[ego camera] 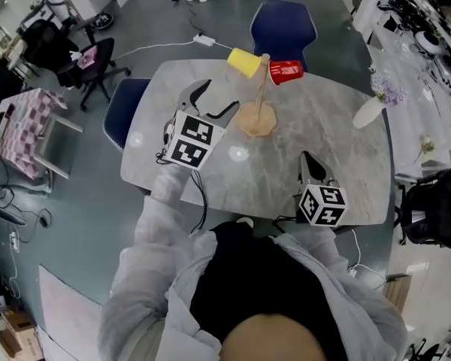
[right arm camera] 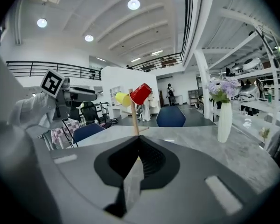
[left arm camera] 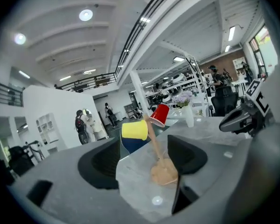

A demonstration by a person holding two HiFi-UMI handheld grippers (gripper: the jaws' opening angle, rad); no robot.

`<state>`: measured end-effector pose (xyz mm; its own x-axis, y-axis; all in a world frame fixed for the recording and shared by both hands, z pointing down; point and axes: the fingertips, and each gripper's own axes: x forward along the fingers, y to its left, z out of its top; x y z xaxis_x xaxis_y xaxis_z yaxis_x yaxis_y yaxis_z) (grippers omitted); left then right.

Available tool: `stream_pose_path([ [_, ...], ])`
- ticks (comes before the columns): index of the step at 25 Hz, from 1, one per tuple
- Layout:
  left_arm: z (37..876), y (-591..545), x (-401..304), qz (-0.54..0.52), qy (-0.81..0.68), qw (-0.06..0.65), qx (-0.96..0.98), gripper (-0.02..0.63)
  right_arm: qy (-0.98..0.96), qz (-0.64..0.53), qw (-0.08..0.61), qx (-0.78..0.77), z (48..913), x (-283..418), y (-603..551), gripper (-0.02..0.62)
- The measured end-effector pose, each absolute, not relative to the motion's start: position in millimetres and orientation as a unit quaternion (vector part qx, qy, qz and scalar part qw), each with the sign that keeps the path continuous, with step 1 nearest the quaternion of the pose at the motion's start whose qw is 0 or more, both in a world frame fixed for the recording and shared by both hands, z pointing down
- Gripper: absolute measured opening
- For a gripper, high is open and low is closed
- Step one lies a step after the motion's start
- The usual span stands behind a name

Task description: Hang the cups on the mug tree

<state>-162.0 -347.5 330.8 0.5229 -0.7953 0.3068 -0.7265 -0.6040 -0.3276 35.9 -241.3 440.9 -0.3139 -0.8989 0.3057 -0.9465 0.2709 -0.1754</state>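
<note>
The left gripper [ego camera: 221, 95] is held wide open, mug tree [ego camera: 260, 96] beyond its jaws; the right gripper [right arm camera: 137, 140] is closed, empty.

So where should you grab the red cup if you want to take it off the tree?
Probably across the red cup's round sides, near the end that sticks out. Come from the vase side, away from the yellow cup. The red cup's mouth looks slipped over a peg of the mug tree, so only its outer end is free to pinch.
</note>
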Motion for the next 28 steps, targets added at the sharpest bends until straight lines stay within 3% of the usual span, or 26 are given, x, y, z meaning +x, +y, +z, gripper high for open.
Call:
stream_pose_path([
  [10, 398.0, -294.0, -191.5, -0.125, 0.437, -0.080, -0.887, 0.214, -0.799, 0.164, 0.087, 0.572, 447.9, 18.4, -249.5, 0.012],
  [15, 424.5, -271.2, -193.9, -0.095, 0.448, -0.121, -0.881, 0.114, -0.804, 0.161, 0.088, 0.565, 451.1, 9.4, -251.7, 0.012],
  [18, 429.9, -263.2, -198.8, -0.068, 0.462, -0.138, -0.874, 0.002, -0.808, 0.157, 0.087, 0.561, 450.9, 7.4, -255.0, 0.012],
  [22, 437.6, -245.8, -198.8, -0.047, 0.445, -0.154, -0.881, 0.002, -0.816, 0.140, 0.077, 0.555, 444.4, 3.9, -257.0, 0.012],
  [28, 452.9, -239.6, -203.2, -0.096, 0.451, -0.107, -0.881, 0.002, -0.823, 0.119, 0.067, 0.552, 441.5, -0.7, -260.9, 0.012],
])
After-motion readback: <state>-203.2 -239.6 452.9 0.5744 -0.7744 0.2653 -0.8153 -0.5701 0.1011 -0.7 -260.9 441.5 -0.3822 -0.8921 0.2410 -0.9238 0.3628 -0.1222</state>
